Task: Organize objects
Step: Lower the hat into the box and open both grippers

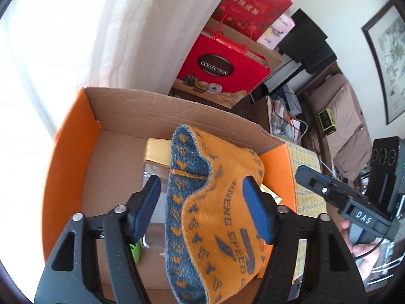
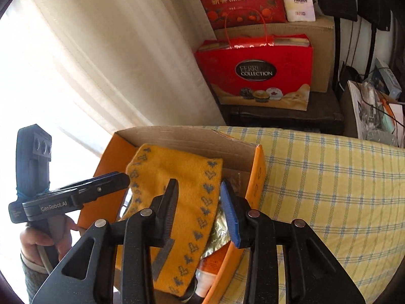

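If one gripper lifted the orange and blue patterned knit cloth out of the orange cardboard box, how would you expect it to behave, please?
The orange and blue patterned knit cloth would probably flop: it already folds and drapes over the items in the orange cardboard box. It looks light for its size, being thin fabric. The fuzzy knit should grip rather than slip, and could snag.

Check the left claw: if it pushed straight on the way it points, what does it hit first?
Most likely the orange sock, lying between the left claw pads inside the cardboard box. Depth is unclear; the box floor lies beyond it.
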### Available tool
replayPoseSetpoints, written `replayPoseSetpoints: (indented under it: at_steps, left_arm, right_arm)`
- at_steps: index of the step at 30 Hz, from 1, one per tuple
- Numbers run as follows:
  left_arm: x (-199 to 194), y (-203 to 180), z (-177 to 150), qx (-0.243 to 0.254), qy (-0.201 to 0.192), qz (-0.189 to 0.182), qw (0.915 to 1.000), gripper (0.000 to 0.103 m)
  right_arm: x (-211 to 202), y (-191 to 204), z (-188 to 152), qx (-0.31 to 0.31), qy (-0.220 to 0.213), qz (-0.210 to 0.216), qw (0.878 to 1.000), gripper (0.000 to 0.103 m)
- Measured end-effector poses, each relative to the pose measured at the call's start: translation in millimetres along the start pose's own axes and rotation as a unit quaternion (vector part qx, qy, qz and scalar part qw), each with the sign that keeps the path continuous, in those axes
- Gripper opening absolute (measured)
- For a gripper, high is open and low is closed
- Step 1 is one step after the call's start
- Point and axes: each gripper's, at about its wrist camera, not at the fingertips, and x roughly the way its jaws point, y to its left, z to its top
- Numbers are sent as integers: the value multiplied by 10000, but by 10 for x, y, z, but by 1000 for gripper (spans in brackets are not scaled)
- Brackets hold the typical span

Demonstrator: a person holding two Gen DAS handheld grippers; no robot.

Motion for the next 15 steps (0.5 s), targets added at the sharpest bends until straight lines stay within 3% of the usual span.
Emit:
replayPoseSetpoints:
  at_steps: [7, 15]
  left_arm:
    - [-335, -375, -289, 653, -428, 446, 9959, 94]
    - [-492, -644, -598, 908, -595, 604, 9922, 101]
  right_arm:
    - [-334, 52, -210, -286, -224, -197, 9991, 54]
    - [-578, 86, -477, -569, -382, -513, 9963, 74]
